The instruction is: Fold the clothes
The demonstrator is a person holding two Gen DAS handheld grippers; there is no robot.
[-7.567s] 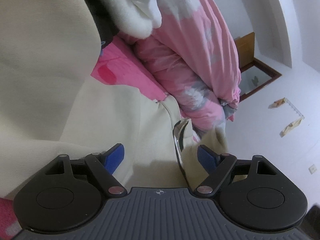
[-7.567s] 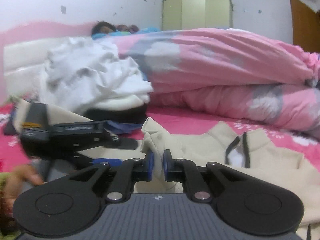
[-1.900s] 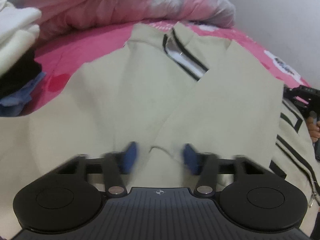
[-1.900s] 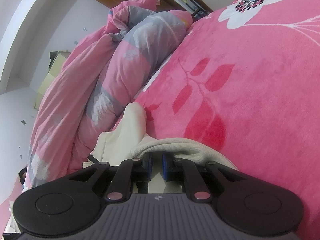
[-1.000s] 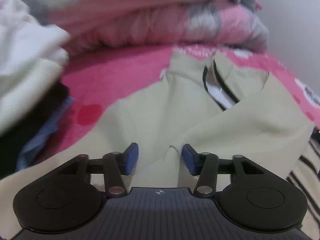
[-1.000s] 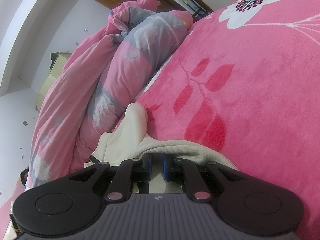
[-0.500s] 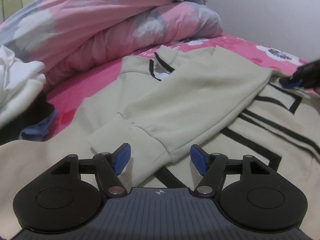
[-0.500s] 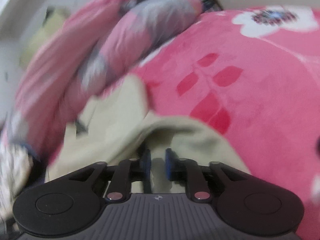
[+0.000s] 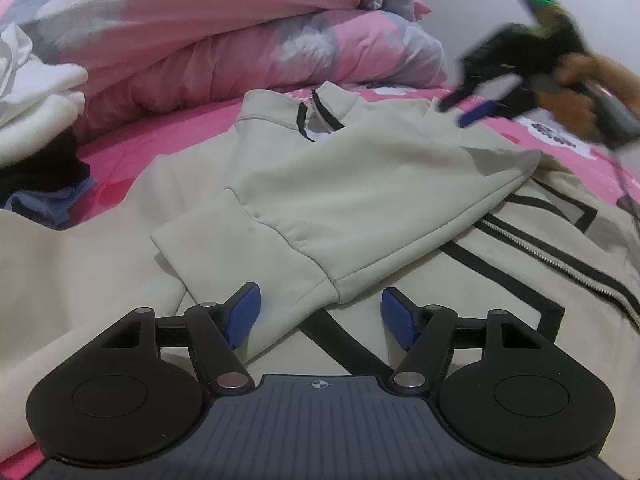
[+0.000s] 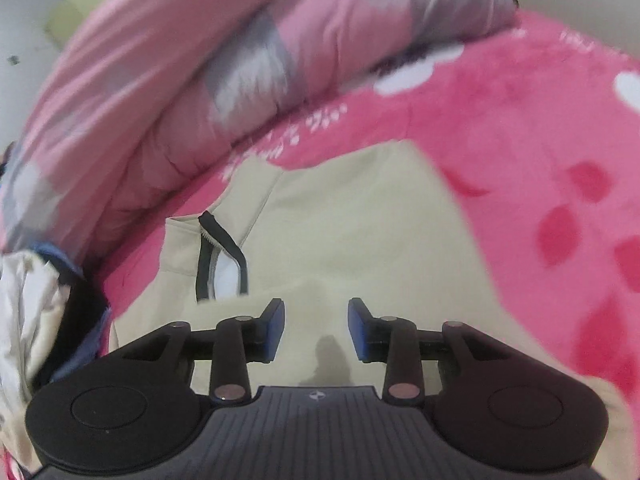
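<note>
A cream zip jacket [image 9: 360, 184] with black stripes lies flat on the pink bed, collar toward the duvet. One sleeve [image 9: 288, 236] is folded across its front, the cuff just ahead of my left gripper [image 9: 320, 312]. That gripper is open, nothing pinched between its blue pads. In the left wrist view my right gripper [image 9: 476, 110] hangs blurred in a hand above the jacket's far shoulder. In the right wrist view the right gripper [image 10: 316, 326] hovers over the jacket [image 10: 360, 232] near the collar [image 10: 220, 260], its jaws opening with no cloth between them.
A rolled pink and grey duvet [image 9: 224, 36] runs along the far side of the bed. A heap of white, black and blue clothes [image 9: 36, 120] sits at the left. The pink flowered bedspread [image 10: 560, 152] stretches out to the right of the jacket.
The right gripper let go of the jacket's edge, opened, and lifted up over the jacket. The left gripper opened wider and drew back from the folded sleeve, which now lies flat.
</note>
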